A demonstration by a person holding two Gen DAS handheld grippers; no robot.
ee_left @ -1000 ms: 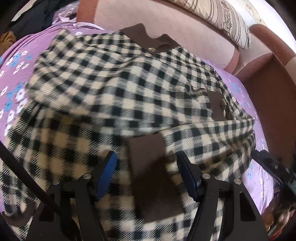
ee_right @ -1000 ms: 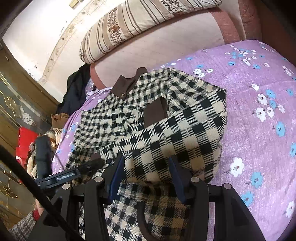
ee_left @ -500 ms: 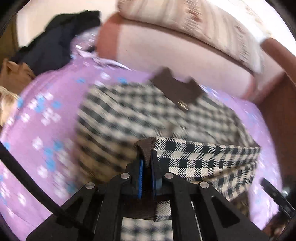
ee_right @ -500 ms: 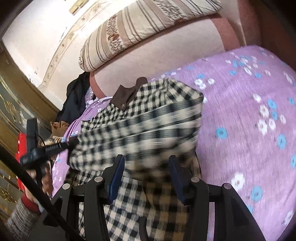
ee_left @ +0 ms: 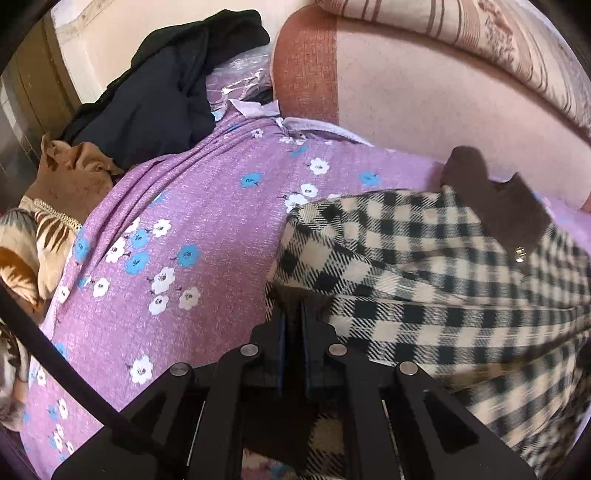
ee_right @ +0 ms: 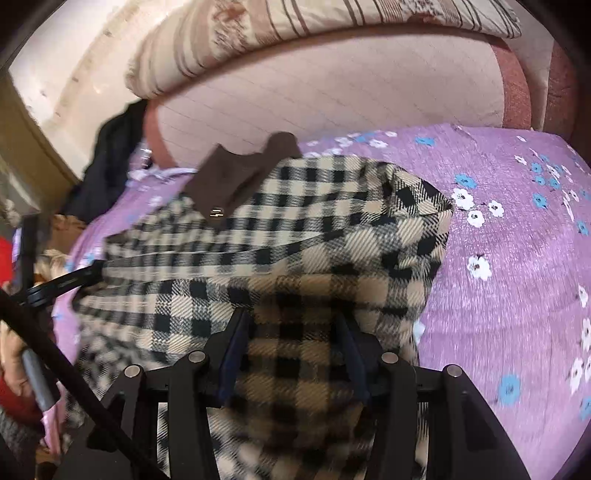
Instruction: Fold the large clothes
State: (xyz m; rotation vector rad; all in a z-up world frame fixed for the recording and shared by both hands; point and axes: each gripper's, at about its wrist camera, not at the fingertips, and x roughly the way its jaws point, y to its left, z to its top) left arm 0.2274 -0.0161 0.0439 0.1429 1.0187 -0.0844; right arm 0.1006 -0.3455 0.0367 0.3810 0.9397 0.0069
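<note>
We see a black-and-cream checked coat [ee_right: 280, 236] lying on a purple flowered bedspread [ee_left: 177, 229], its brown collar [ee_right: 240, 173] toward the pink padded headboard [ee_right: 332, 96]. A metal snap [ee_right: 216, 212] shines on the collar.

Our left gripper [ee_left: 291, 314] has its jaws pressed almost together, pinching a brown-edged fold of the coat at the garment's left border. The checked cloth runs from that pinch off to the right in the left wrist view, where it blurs. In the right wrist view the same gripper shows as a dark bar at the coat's left edge, with a hand [ee_right: 14, 362] behind it.

Our right gripper [ee_right: 295, 332] has its jaws spread, and a thick checked layer lies between the blue pads [ee_right: 236, 343]; we cannot tell whether they press on it.

A striped pillow [ee_right: 295, 33] rests on top of the headboard. Beyond the bed's left side lie a dark garment [ee_left: 159, 85] and a tan cloth [ee_left: 70, 173], heaped against the wall.
</note>
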